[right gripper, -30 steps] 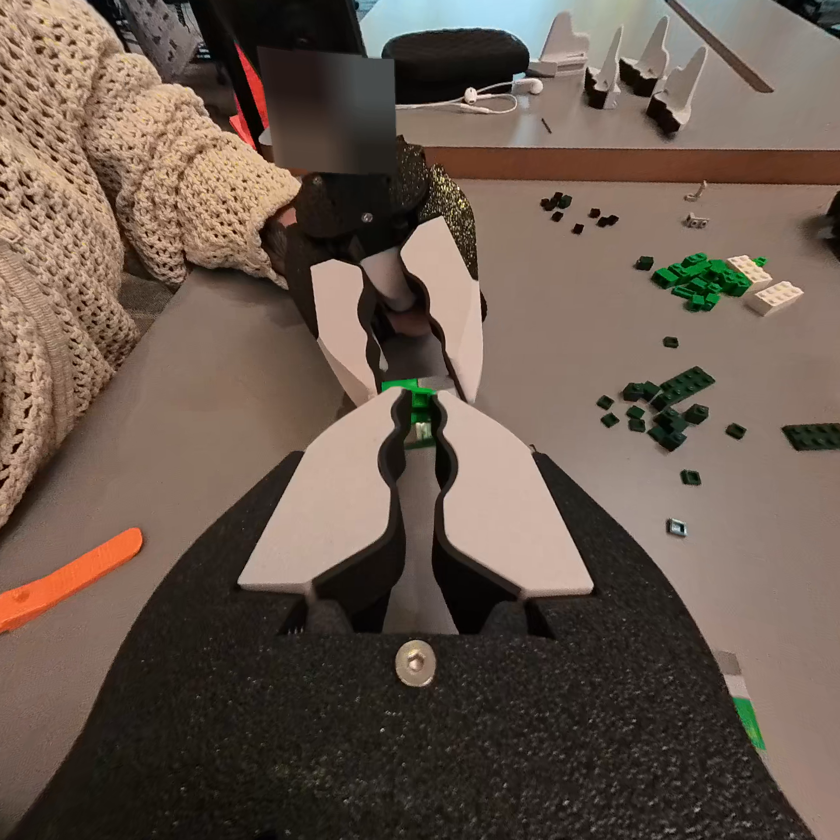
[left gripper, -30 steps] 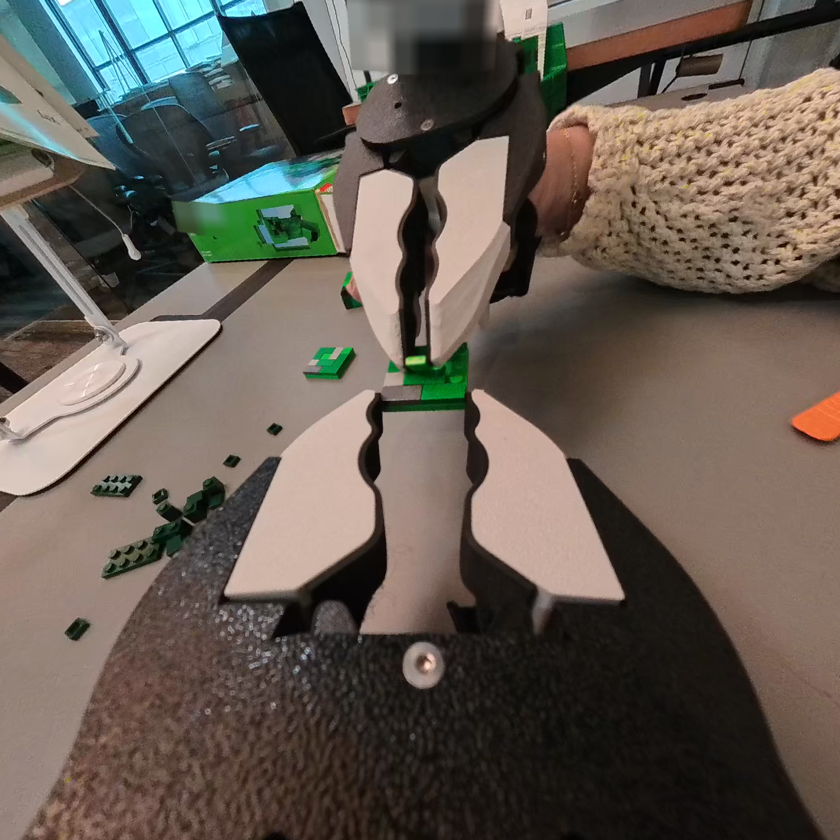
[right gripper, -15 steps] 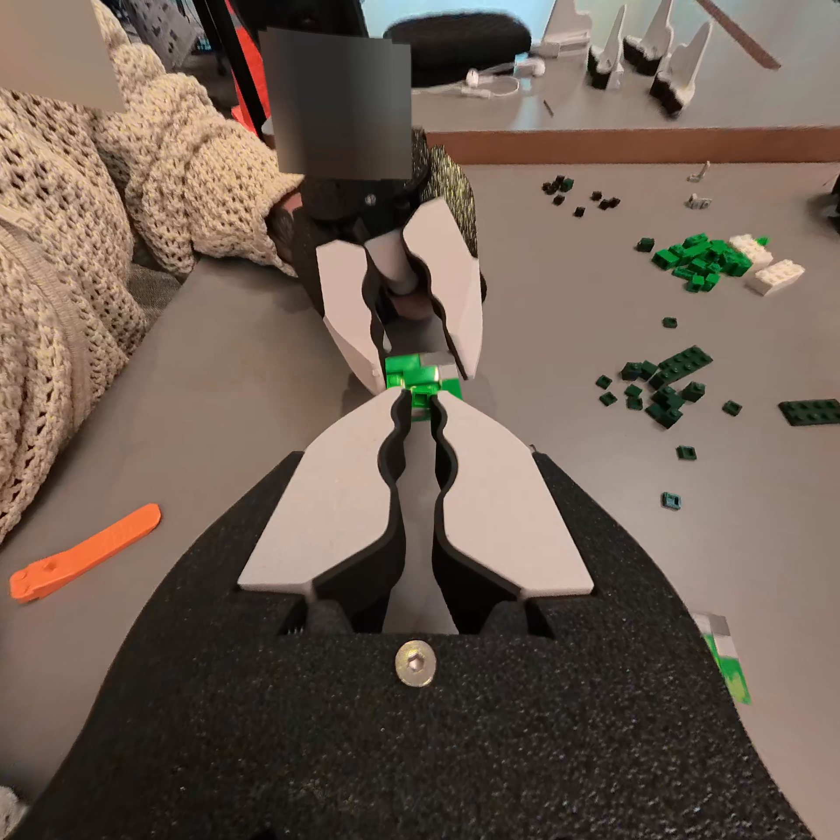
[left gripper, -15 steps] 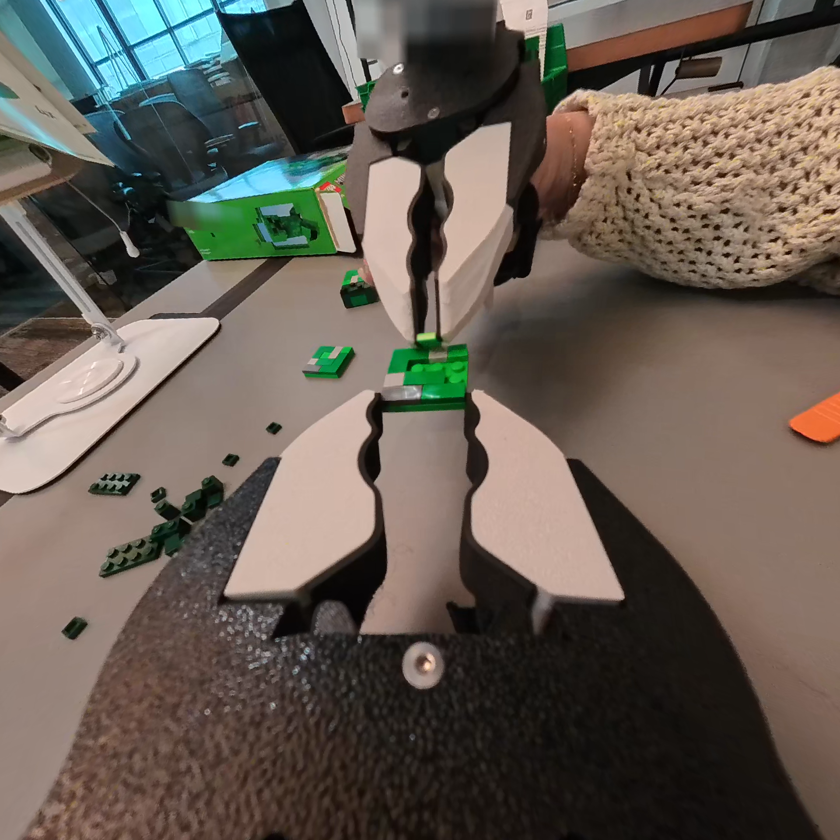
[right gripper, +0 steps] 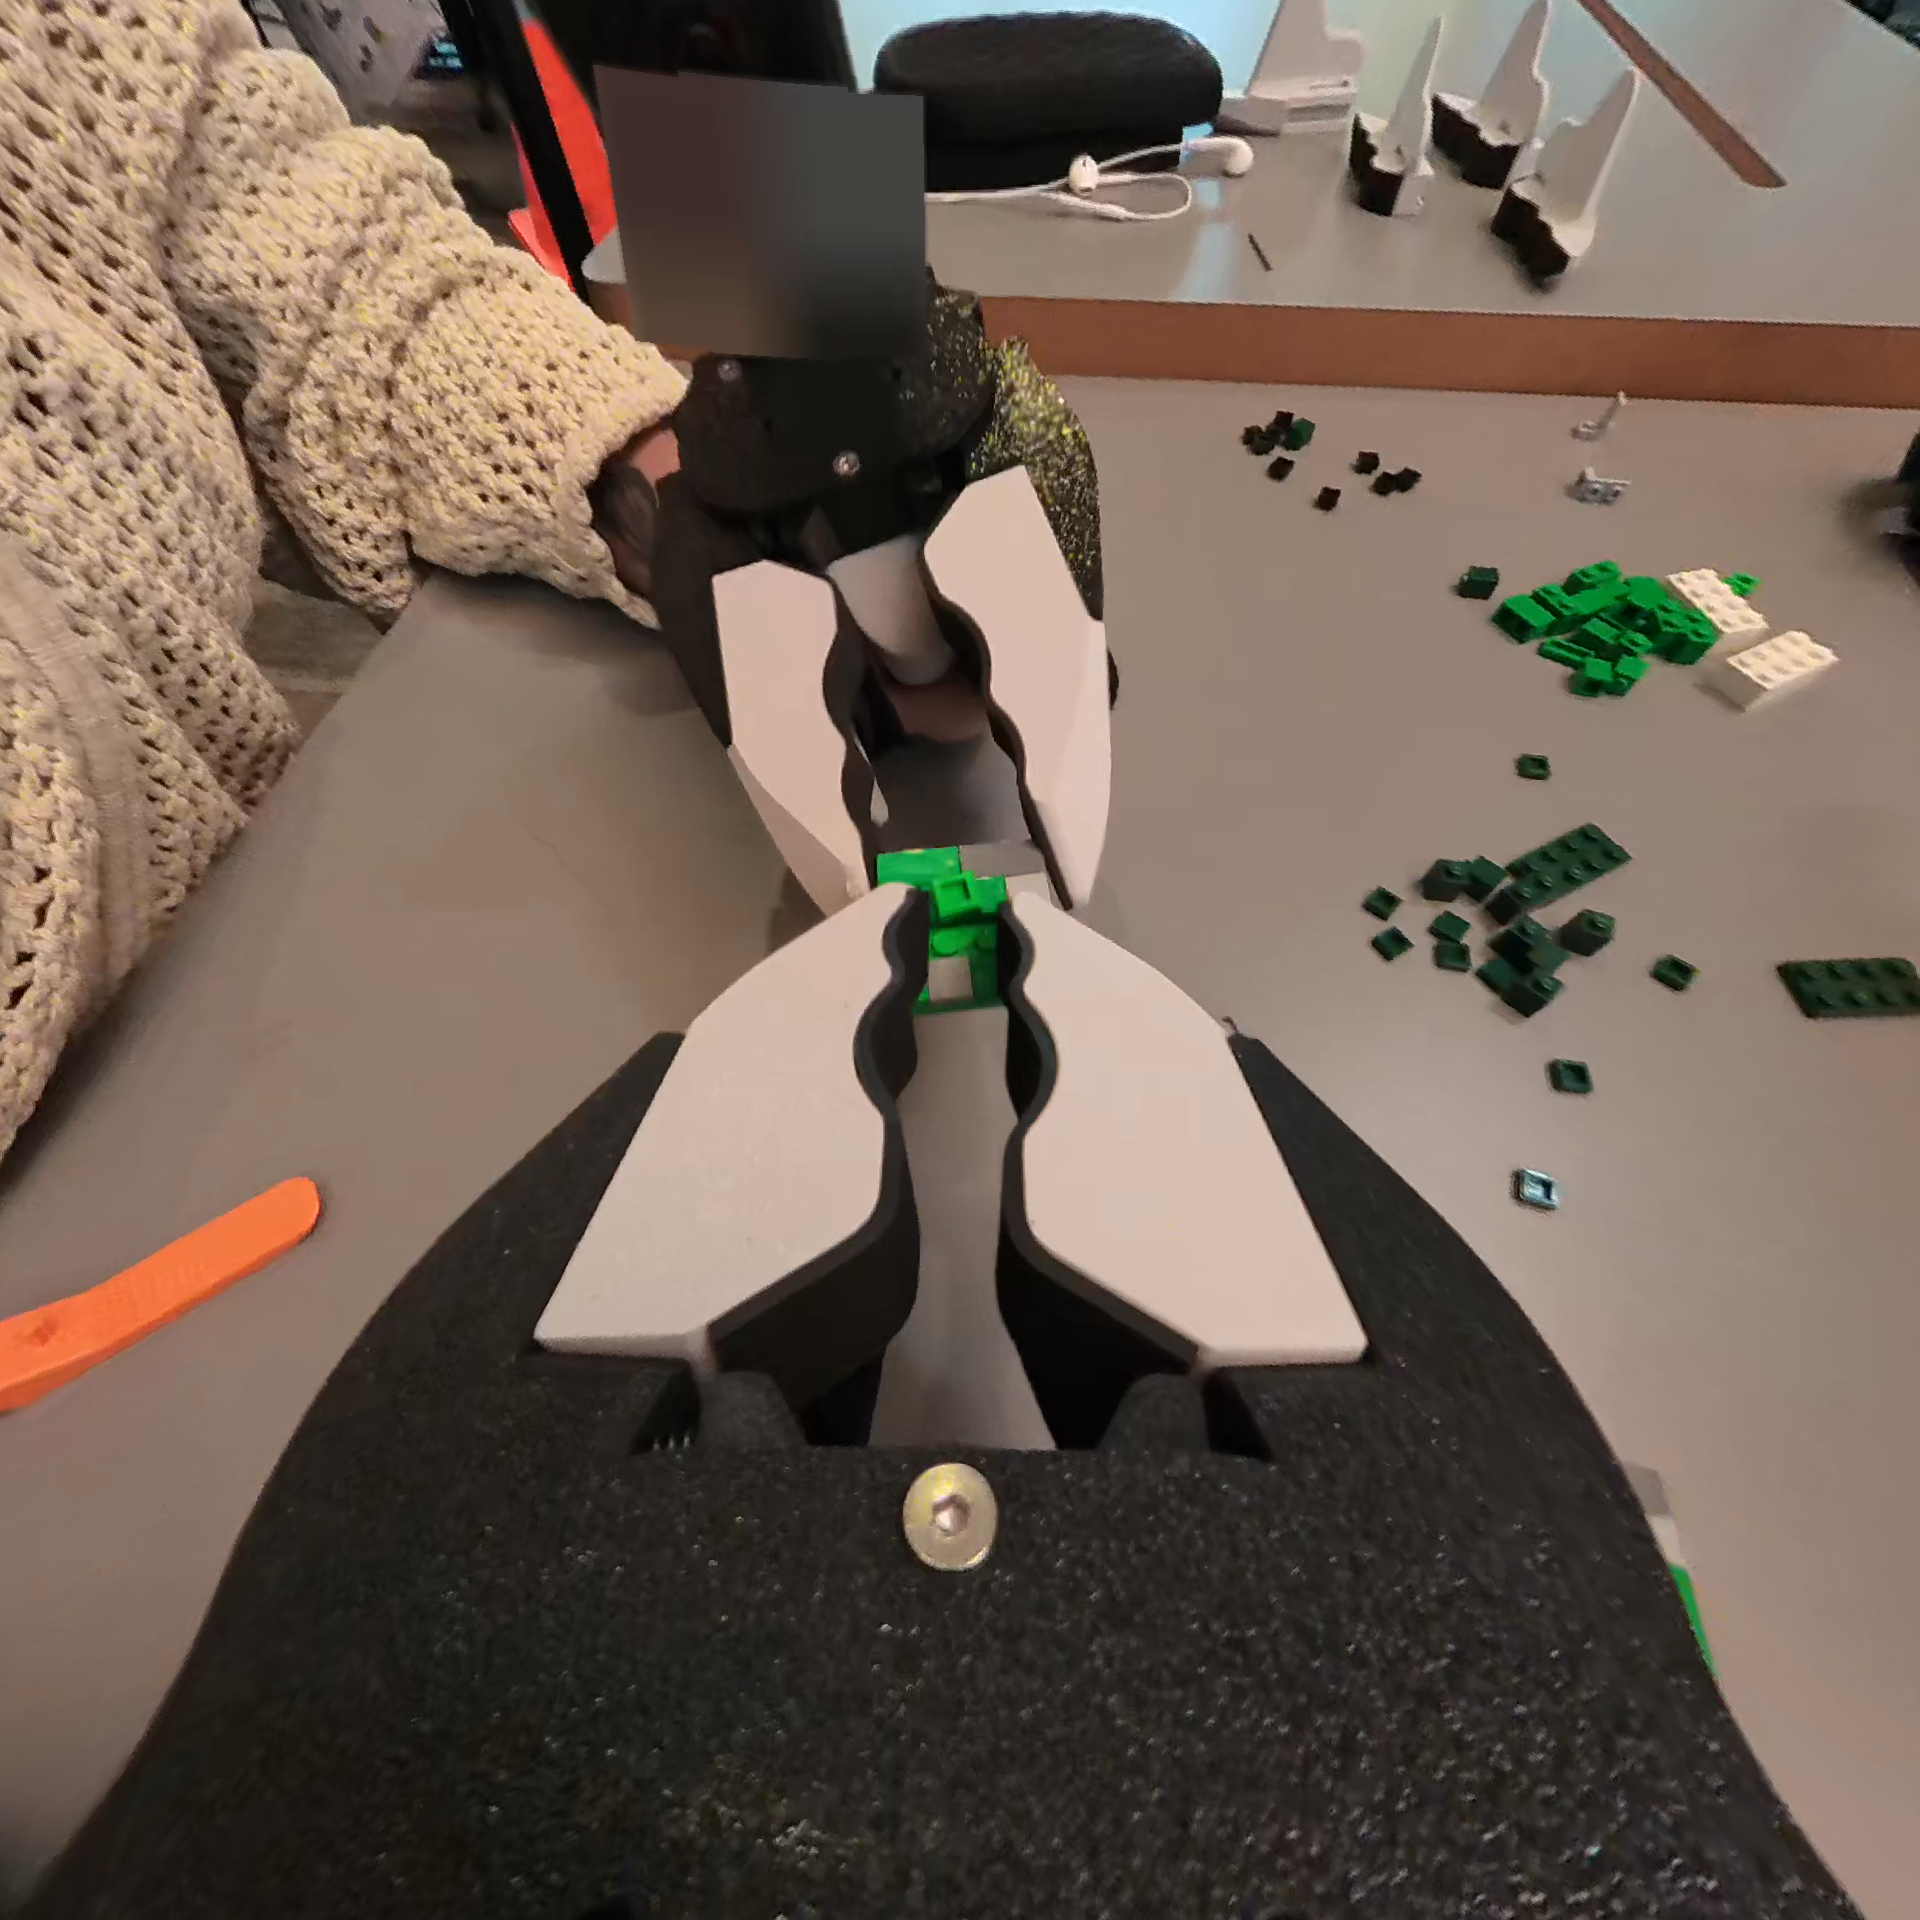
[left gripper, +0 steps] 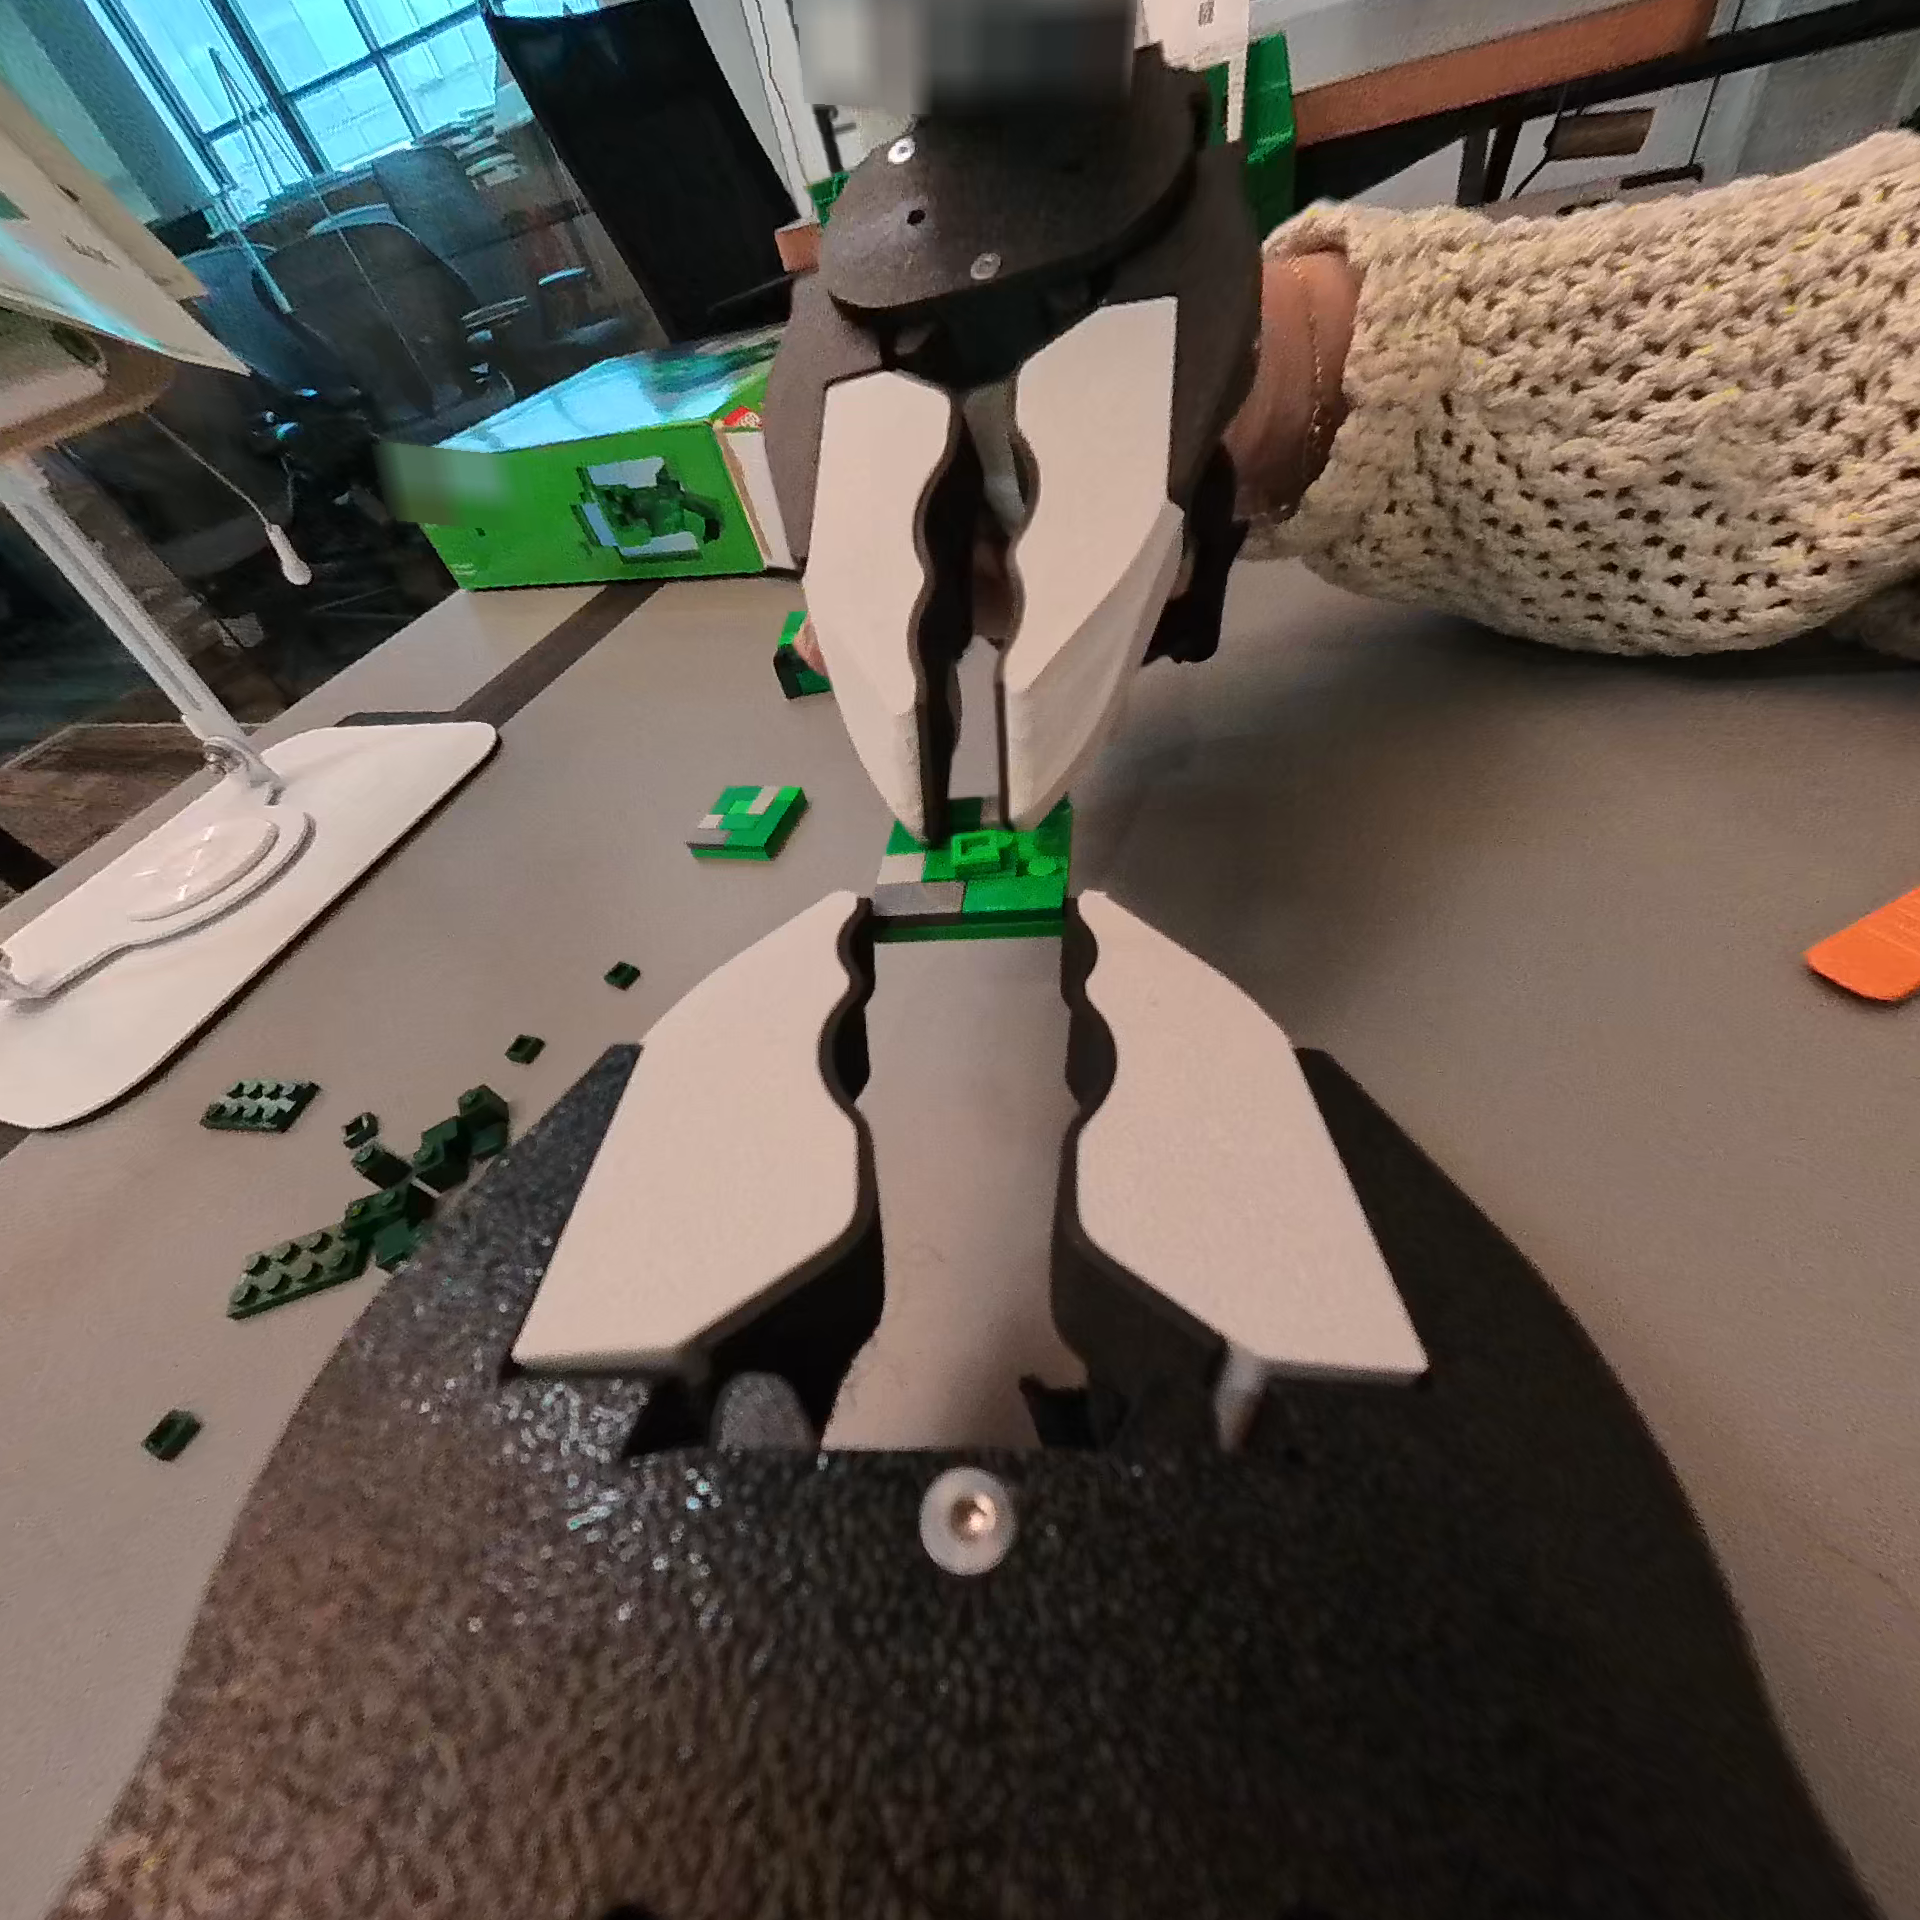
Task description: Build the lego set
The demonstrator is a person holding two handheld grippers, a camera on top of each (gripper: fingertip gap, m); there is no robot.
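Observation:
A small green plate assembly (left gripper: 1013, 899) with a grey tile lies on the grey table (left gripper: 1455, 1039). My left gripper (left gripper: 966, 909) has its fingertips against the assembly's two sides and holds it there. My right gripper (right gripper: 961, 904) comes down on it from above, also seen in the left wrist view (left gripper: 966, 821). Its tips are close around a small bright green piece (left gripper: 977, 850) that sits on top of the assembly (right gripper: 904, 868). The piece shows between those tips in the right wrist view (right gripper: 961, 894).
An orange brick separator (right gripper: 156, 1288) lies near the table edge. Dark green pieces (right gripper: 1527, 914), a bright green pile (right gripper: 1600, 623) and white bricks (right gripper: 1766, 665) lie to the right. A second small assembly (left gripper: 748, 821), a green box (left gripper: 582, 509) and a white lamp base (left gripper: 208, 883) stand farther off. The tips of both grippers are at nearly the same place. Both grippers' tips are roughly 20 centimeters from the orange brick separator (right gripper: 156, 1288).
My right gripper has lowered the small green piece from just above the assembly down onto its top. My left gripper has stayed in place on the assembly.

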